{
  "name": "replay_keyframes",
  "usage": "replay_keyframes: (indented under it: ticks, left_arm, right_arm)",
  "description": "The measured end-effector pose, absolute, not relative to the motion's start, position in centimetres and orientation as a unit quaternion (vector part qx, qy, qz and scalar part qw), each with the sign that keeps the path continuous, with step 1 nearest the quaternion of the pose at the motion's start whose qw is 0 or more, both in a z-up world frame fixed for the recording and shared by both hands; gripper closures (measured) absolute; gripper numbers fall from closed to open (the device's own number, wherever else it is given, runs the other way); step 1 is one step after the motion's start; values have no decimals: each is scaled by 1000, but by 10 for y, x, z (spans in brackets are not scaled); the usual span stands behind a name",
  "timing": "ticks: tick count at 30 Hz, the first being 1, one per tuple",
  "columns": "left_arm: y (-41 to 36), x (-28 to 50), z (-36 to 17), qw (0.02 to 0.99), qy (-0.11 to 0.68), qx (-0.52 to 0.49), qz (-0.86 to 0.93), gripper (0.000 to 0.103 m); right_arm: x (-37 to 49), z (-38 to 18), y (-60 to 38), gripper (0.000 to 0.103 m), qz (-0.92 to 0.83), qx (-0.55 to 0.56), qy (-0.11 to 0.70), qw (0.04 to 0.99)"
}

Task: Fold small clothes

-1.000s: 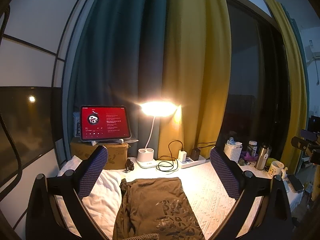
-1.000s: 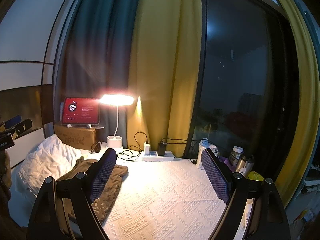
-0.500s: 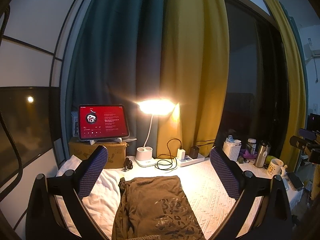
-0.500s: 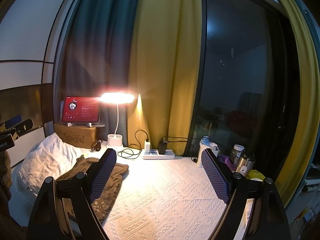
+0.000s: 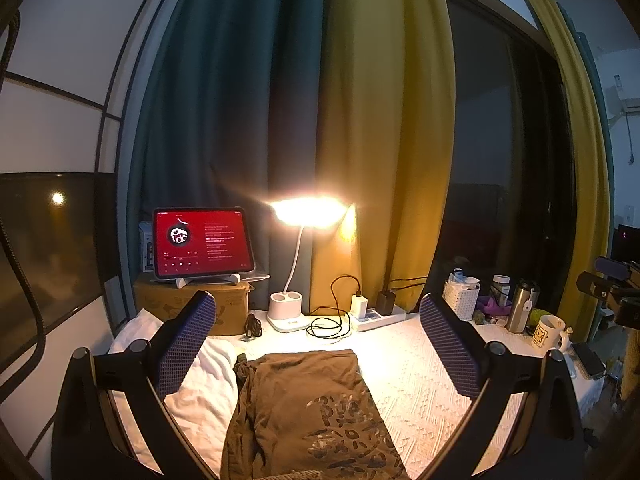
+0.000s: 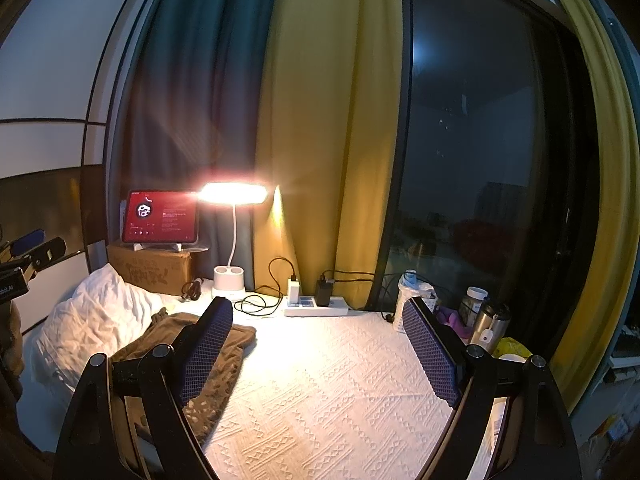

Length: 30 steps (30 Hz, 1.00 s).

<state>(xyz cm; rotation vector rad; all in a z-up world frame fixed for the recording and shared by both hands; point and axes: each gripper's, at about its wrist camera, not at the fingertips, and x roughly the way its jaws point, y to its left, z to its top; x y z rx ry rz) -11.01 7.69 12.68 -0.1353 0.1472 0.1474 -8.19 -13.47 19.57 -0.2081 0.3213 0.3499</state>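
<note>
A brown printed garment (image 5: 308, 412) lies flat on the white textured cover (image 5: 420, 380), folded lengthwise, running from the lower edge toward the lamp. My left gripper (image 5: 318, 344) is open and empty, held above the garment with a finger on either side. In the right wrist view the garment (image 6: 216, 364) lies at the lower left, partly behind the left finger. My right gripper (image 6: 320, 348) is open and empty above the bare cover, to the right of the garment.
A lit desk lamp (image 5: 306, 212), a red-screen tablet (image 5: 202, 242) on a cardboard box (image 5: 192, 304), cables and a power strip (image 5: 376, 314) line the far edge. A white pillow (image 6: 88, 320) lies left. A basket, flask (image 5: 522, 306) and mug (image 5: 550, 332) stand right.
Both grippers have lifted slightly and the views tilted a little; the garment appears a bit lower and nearer in the left view. Both grippers stay open.
</note>
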Motion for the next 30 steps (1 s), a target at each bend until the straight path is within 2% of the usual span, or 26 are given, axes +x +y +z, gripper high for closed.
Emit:
replay_keyframes:
  ticks: [30]
  left_arm:
    - [74, -108, 123, 992, 78, -65, 69, 2]
  right_arm:
    - [-83, 193, -136, 15, 172, -104, 159, 967]
